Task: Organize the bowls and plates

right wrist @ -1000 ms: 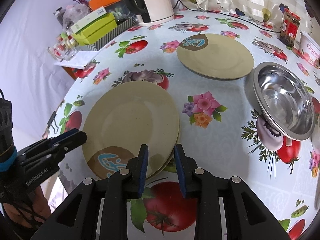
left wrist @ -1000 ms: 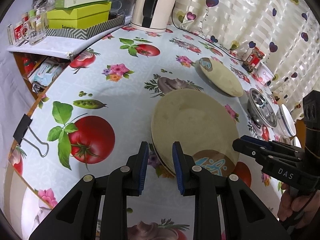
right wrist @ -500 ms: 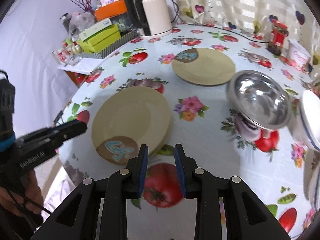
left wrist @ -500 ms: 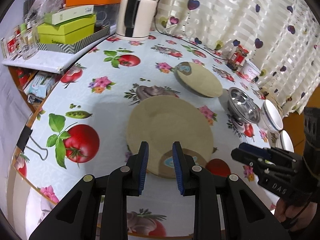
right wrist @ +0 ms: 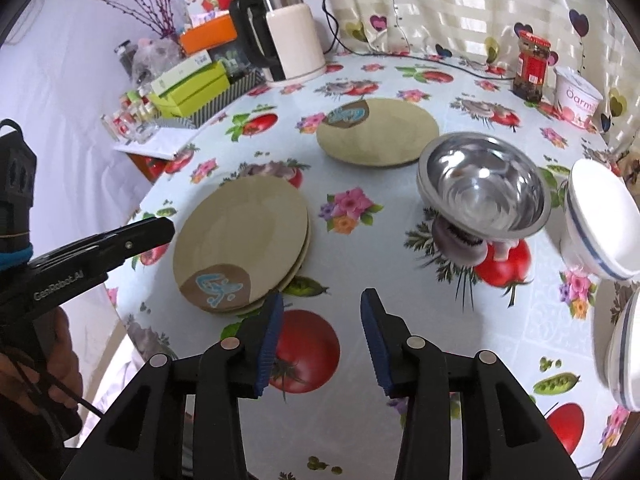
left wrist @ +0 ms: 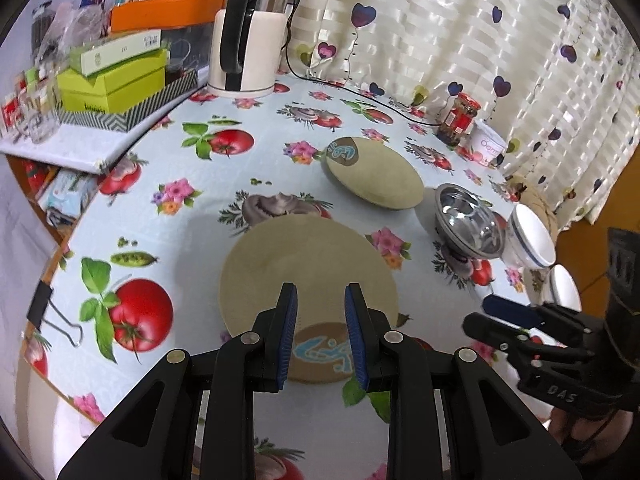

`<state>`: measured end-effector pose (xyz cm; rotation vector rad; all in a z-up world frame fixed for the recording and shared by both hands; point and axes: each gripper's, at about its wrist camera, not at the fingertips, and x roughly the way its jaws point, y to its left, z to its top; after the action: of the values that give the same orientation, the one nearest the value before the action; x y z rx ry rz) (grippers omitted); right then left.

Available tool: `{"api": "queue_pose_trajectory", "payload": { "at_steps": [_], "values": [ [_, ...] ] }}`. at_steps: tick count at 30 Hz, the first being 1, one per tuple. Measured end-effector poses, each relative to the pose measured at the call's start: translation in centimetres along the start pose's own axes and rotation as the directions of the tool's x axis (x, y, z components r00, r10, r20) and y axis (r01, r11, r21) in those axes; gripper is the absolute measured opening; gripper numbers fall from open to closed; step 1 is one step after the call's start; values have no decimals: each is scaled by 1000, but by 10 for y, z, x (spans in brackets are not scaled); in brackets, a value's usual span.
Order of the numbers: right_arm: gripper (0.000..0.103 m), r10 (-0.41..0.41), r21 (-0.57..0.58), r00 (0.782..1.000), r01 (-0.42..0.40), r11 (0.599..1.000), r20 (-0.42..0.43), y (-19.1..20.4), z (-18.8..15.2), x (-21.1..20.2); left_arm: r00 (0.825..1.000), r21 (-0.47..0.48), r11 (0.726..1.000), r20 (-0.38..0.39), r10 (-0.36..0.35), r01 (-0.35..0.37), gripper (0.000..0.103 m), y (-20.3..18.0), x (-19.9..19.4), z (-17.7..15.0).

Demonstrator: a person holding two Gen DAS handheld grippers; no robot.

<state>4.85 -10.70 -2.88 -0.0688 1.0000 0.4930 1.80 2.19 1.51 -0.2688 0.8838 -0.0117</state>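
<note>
Heart-print curtains hang behind your round bench [left wrist: 256, 168], which wears a cloth printed with tomatoes and flowers. Nearest you lies a stack of tan plates [right wrist: 240, 240], a second rim showing under the top one. A single tan plate [right wrist: 378, 132] lies farther back, well apart. The steel bowl [right wrist: 482, 188] sits just right of it, with nothing inside. Beside that bowl stand two white bowls [right wrist: 600, 220] with blue rim lines; you cannot see into them. Your left gripper [left wrist: 320, 336] hovers above the stack with its jaws apart, holding nothing. Your right gripper [right wrist: 322, 338] is opening over a printed tomato, nothing between its jaws.
</note>
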Motion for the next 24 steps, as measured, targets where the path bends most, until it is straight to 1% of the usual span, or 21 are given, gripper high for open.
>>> {"api": "queue_pose_trajectory", "payload": {
  "at_steps": [7,12,14,17,19,24],
  "values": [
    [41,22,-22,999,-21,1000,31,1,10,-4,1000,23,1000,-9,7,-7,26,-8,4,9],
    [42,31,-24,998,-30,999,46,0,18,-9,1000,39,999,-18,-11,12,26,-14,6,13],
    [43,42,-20,998,-41,999,45,-1,20,-10,999,38,999,-20,-27,27,26,-15,6,15],
    [45,45,-17,998,-44,999,43,-2,22,-11,999,46,998,-14,-32,32,26,-17,4,17],
    [47,42,-17,998,-42,999,42,-4,24,-13,999,40,998,-14,-45,46,26,-17,3,19],
    [51,29,-11,999,-28,1000,38,-8,28,-15,999,40,998,-13,-51,52,26,-19,1,25]
  ]
}}
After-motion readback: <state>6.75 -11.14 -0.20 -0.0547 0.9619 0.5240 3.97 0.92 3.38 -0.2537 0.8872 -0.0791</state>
